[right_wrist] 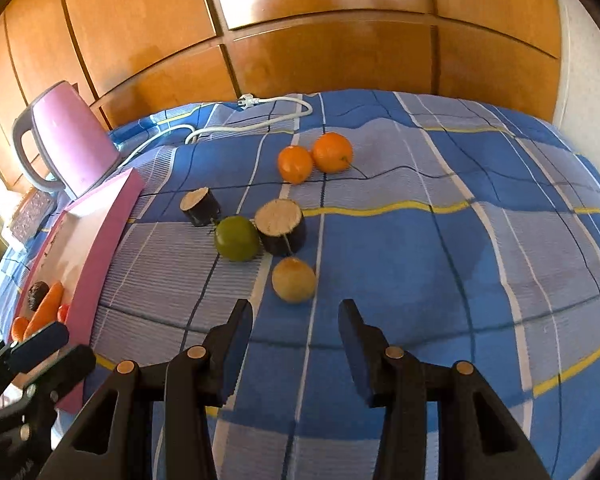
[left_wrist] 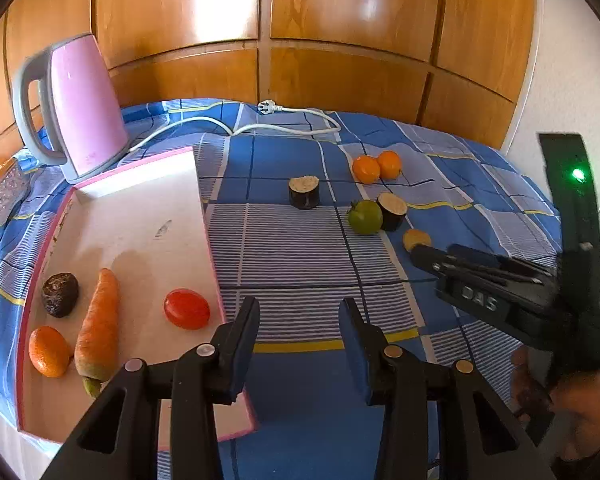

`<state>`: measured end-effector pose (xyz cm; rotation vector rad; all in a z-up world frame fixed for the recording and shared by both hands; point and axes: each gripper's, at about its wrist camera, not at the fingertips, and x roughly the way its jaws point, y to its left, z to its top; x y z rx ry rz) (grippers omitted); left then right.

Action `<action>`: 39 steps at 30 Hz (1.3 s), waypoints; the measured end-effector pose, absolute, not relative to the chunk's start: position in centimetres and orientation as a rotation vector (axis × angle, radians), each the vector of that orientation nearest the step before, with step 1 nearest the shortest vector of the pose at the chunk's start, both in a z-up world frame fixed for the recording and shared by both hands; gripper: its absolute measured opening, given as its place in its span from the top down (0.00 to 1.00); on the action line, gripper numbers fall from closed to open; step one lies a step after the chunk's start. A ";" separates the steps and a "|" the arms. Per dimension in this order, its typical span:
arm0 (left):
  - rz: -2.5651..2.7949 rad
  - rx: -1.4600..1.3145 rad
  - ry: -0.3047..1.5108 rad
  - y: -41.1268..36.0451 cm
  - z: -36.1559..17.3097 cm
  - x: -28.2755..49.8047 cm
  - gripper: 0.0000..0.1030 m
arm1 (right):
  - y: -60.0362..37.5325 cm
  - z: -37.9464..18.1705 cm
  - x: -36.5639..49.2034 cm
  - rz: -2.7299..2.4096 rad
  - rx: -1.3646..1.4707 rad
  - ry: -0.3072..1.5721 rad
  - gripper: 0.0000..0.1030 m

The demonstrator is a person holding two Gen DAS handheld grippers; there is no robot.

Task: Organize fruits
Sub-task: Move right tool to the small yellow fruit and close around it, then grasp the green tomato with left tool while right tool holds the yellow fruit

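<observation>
A pink-rimmed white tray (left_wrist: pixel 140 208) lies on the left and holds a red tomato (left_wrist: pixel 187 308), a carrot (left_wrist: pixel 99 326), a small orange (left_wrist: pixel 49 351) and a dark wrinkled fruit (left_wrist: pixel 60 294). On the blue cloth lie two oranges (right_wrist: pixel 296 163) (right_wrist: pixel 332 152), a green tomato (right_wrist: pixel 236 238), two eggplant pieces (right_wrist: pixel 200 206) (right_wrist: pixel 281 226) and a pale yellow round fruit (right_wrist: pixel 293 280). My left gripper (left_wrist: pixel 299 316) is open and empty beside the tray's right rim. My right gripper (right_wrist: pixel 296 320) is open and empty, just short of the yellow fruit.
A pink kettle (left_wrist: pixel 86 108) stands behind the tray, its white cord and plug (left_wrist: pixel 266 108) trailing across the back of the cloth. Wooden panels form the back wall. The right gripper's body (left_wrist: pixel 500 292) shows at the right of the left wrist view.
</observation>
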<state>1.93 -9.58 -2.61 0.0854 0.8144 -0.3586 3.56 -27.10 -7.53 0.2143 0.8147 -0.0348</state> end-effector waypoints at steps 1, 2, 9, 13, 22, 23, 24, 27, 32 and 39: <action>-0.359 0.085 0.818 -9.7 -2.6 2.0 0.60 | -27.0 -7.6 4.0 -0.027 0.209 0.815 0.56; -0.360 0.084 0.822 -9.8 -2.7 2.2 0.60 | -26.9 -7.7 4.4 -0.024 0.201 0.816 0.56; -0.367 0.082 0.839 -10.7 -3.0 3.3 0.60 | -26.6 -8.5 5.9 -0.026 0.132 0.815 0.68; -0.375 0.082 0.854 -11.5 -3.3 4.0 0.60 | -28.2 -8.6 5.7 -0.063 0.163 0.803 0.74; -0.382 0.084 0.867 -14.0 -3.8 6.7 0.59 | -33.0 -8.9 5.6 -0.181 0.231 0.772 0.74; -0.385 0.081 0.871 -14.3 -3.9 7.2 0.59 | -33.2 -9.0 5.5 -0.177 0.238 0.768 0.74; -0.389 0.074 0.878 -14.6 -4.0 7.7 0.59 | -33.2 -9.1 5.6 -0.175 0.239 0.768 0.74; -0.405 0.064 0.884 -15.5 -4.0 8.6 0.59 | -33.3 -9.2 5.5 -0.169 0.245 0.762 0.74; -0.426 0.067 0.897 -17.1 -4.5 9.7 0.59 | -33.6 -9.4 5.3 -0.155 0.267 0.751 0.74; -0.454 0.071 0.913 -18.8 -5.6 11.0 0.59 | -33.7 -9.4 5.3 -0.146 0.274 0.745 0.73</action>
